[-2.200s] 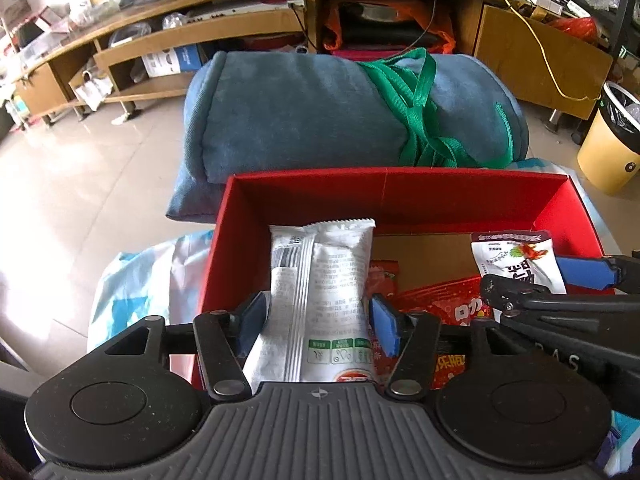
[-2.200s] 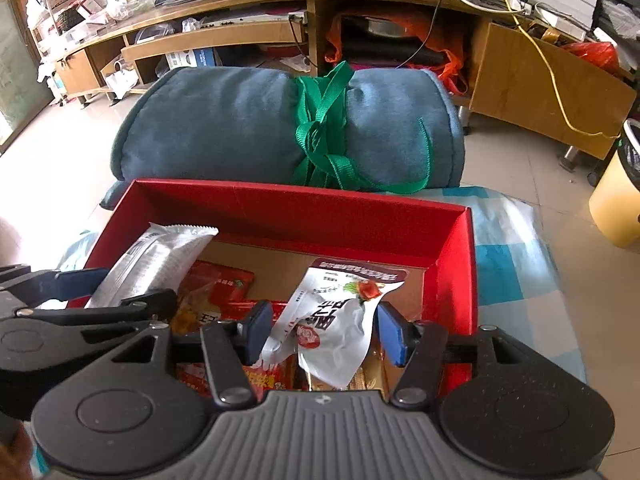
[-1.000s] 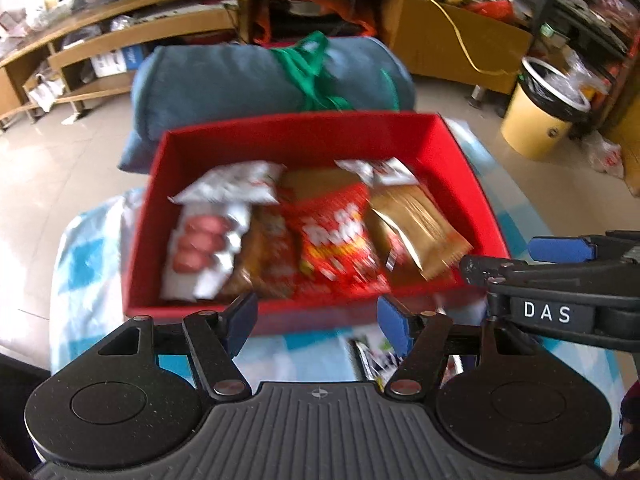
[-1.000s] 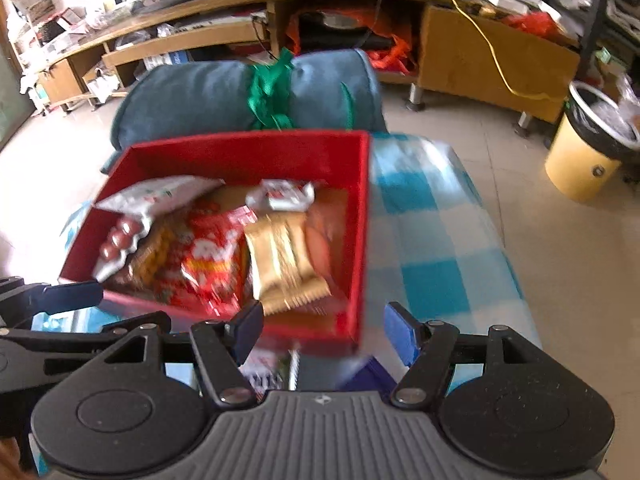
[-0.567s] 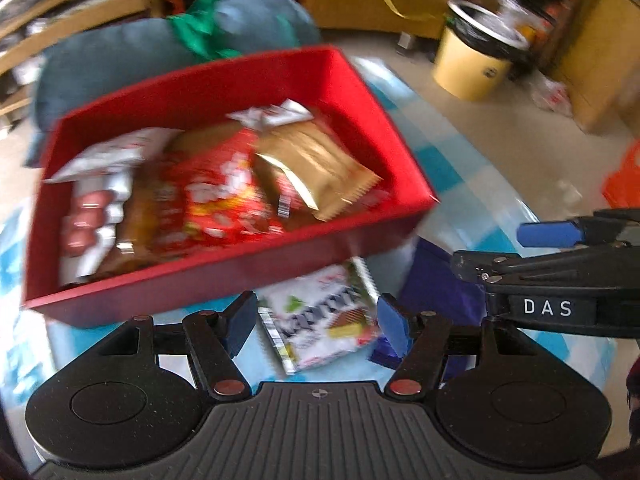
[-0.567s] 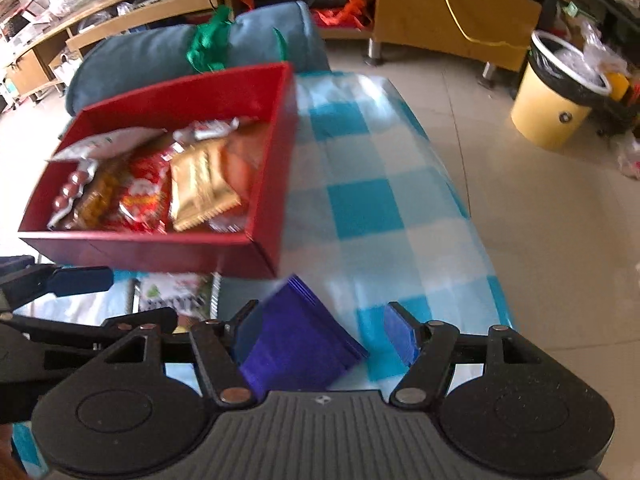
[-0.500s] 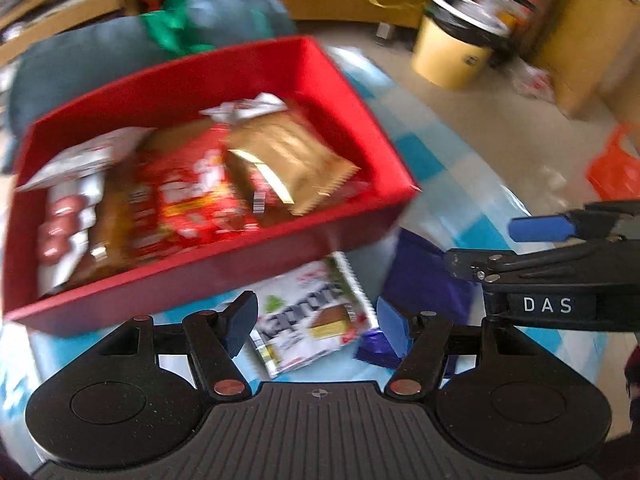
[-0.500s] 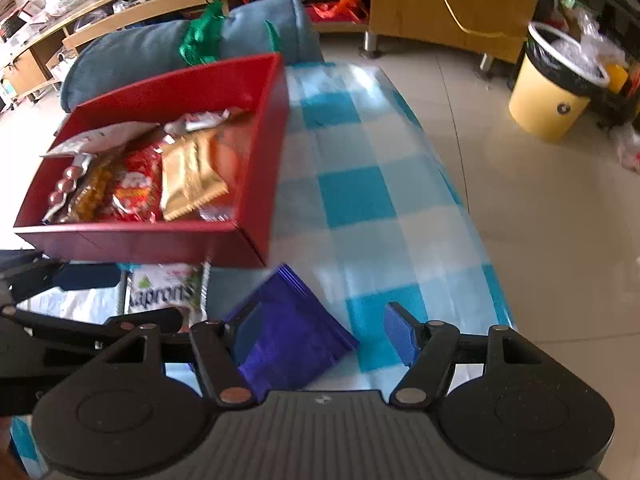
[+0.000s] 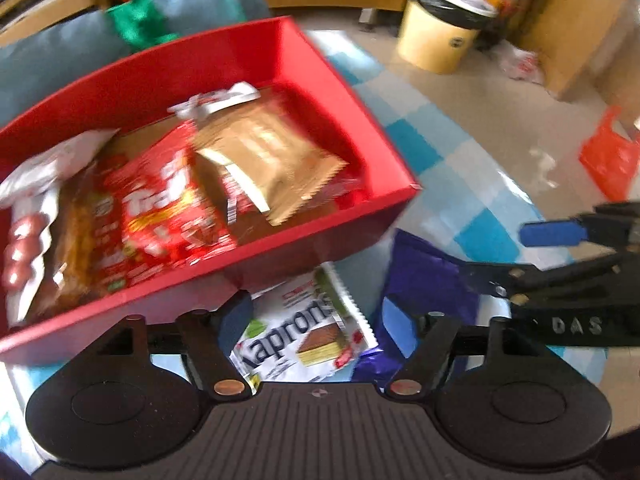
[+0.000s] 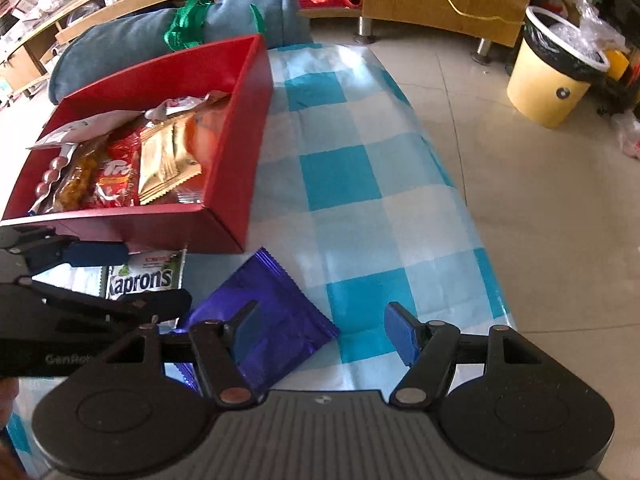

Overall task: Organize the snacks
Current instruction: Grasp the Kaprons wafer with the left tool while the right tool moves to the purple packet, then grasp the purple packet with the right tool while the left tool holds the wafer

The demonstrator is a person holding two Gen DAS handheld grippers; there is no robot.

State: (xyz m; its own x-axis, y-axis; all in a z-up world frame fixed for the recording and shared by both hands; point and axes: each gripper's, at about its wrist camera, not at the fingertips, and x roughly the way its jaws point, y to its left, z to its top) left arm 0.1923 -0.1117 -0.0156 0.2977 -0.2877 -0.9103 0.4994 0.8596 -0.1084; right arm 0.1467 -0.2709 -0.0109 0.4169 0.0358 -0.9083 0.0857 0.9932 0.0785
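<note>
Both grippers, emptied of the packets they had carried into the red box [image 10: 224,184], had swung back gaping: left gripper [image 9: 312,316] over the Kaprons wafer pack [image 9: 304,336], right gripper [image 10: 320,332] by the purple foil packet [image 10: 272,320], seemingly next.

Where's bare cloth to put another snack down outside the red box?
Free: the checked cloth right of the red box, out to the table edge, and beyond the purple packet. Crowded: in front of the box, where the Kaprons packet and purple packet lie.
</note>
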